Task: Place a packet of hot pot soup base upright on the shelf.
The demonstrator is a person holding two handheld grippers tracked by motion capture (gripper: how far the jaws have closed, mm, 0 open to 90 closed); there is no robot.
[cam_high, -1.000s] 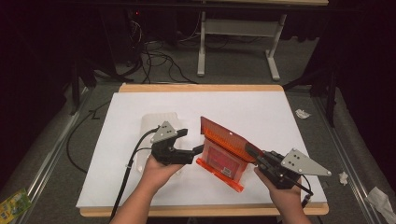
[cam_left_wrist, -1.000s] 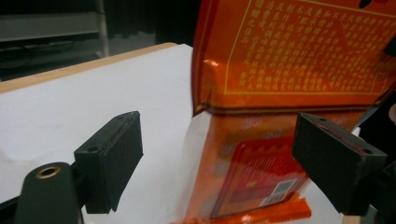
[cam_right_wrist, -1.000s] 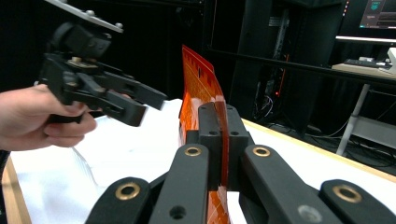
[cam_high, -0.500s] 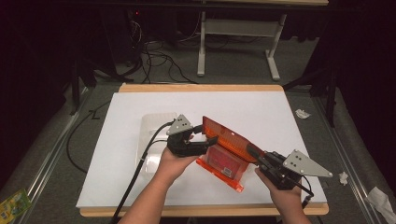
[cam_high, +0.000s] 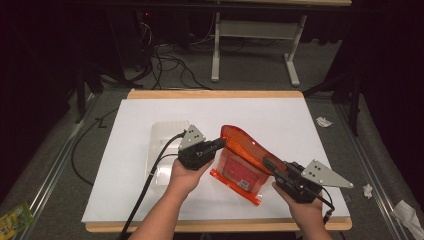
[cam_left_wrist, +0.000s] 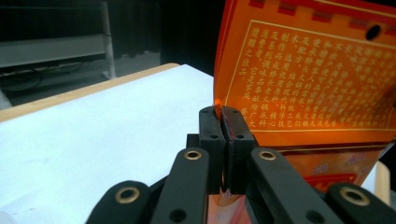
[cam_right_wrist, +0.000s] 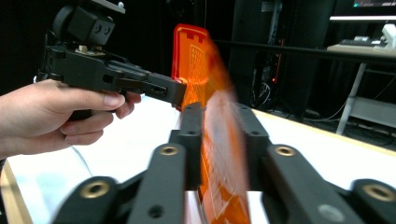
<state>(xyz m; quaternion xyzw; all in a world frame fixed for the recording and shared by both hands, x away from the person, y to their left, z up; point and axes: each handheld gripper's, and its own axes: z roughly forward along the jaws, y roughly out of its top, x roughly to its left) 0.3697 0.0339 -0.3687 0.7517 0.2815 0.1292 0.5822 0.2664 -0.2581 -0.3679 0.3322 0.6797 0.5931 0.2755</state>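
Pinching the orange bag [cam_high: 243, 159] tight with my left tool [cam_high: 218, 144] holds it up, while my right tool [cam_high: 266, 163] has just been loosening, bag between its jaws.

**Colours and patterns on the table**

Bag [cam_high: 240, 162]: translucent orange, red at the edges, gold Chinese characters inside a thin gold border on the upper panel [cam_left_wrist: 317, 79]; a red label patch lower down. Left gripper [cam_high: 216, 145]: black body and black jaws, brass-coloured pivot pins, grey plate on top, black cable. Right gripper [cam_high: 266, 164]: same black, grey plate. Table [cam_high: 280, 117]: white top, light wood edge. Clear plastic sheet [cam_high: 165, 137] on the white, colourless. Floor: grey carpet.
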